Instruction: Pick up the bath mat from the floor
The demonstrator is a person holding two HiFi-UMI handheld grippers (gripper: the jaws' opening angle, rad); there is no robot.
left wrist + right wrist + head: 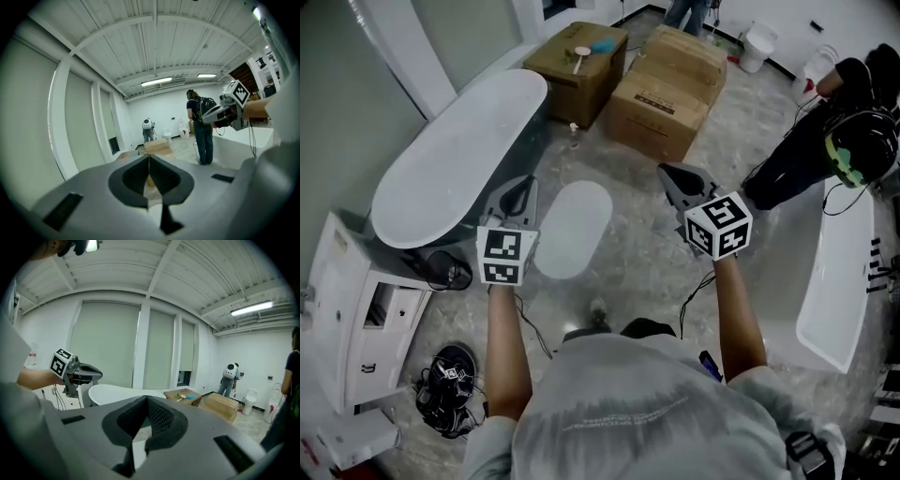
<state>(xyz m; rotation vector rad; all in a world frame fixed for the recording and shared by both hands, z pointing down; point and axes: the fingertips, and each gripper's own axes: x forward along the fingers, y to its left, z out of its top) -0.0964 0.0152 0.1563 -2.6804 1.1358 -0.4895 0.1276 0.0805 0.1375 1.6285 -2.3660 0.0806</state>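
Approach stage. The oval white bath mat [574, 230] lies flat on the floor [656, 253], untouched, beside the bathtub [455, 159]. The left gripper [521, 193] and right gripper [679, 180] hover on either side above it, jaws closed together and empty. The next move likely requires lowering, parting the jaws, and pinching the mat's edge.

Head view looks steeply down at floor [652, 258]; both gripper views look level across rm, all sharing cardboard boxes [666, 89].

L tongs [521, 190] & R tongs [673, 176] held out front, both closed, empty.
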